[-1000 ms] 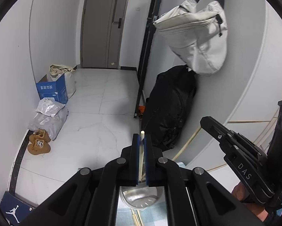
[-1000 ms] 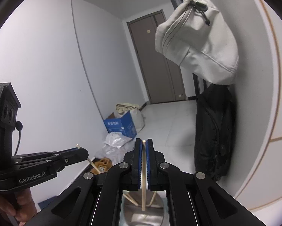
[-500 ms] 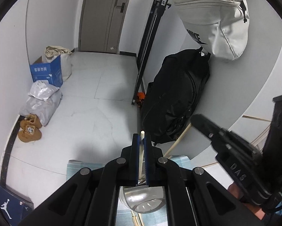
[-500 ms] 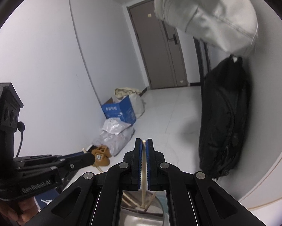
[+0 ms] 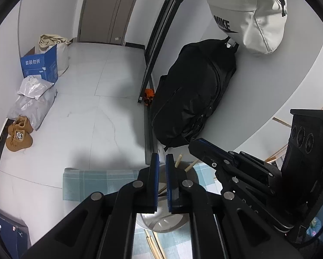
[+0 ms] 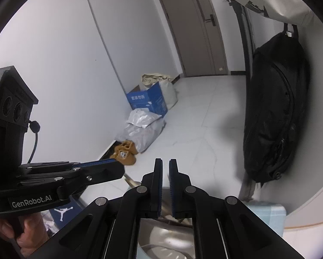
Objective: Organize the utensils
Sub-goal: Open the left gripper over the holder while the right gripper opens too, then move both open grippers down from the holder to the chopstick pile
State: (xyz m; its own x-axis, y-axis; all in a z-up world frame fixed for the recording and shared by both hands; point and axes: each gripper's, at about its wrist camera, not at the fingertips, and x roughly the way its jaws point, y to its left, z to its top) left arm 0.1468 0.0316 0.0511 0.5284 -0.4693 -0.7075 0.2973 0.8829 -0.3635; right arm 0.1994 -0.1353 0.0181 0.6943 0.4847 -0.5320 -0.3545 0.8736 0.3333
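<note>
Left wrist: checked cloth [image 5: 101, 181], tiled floor [image 5: 92, 112].

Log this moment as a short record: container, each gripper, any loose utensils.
container: steel utensil holder on checked cloth, chopsticks standing in it
left gripper: above the holder, jaws narrowly parted, nothing gripped
right gripper: above the holder, jaws opening, nothing gripped
loose: spare chopsticks lying on the cloth
</note>
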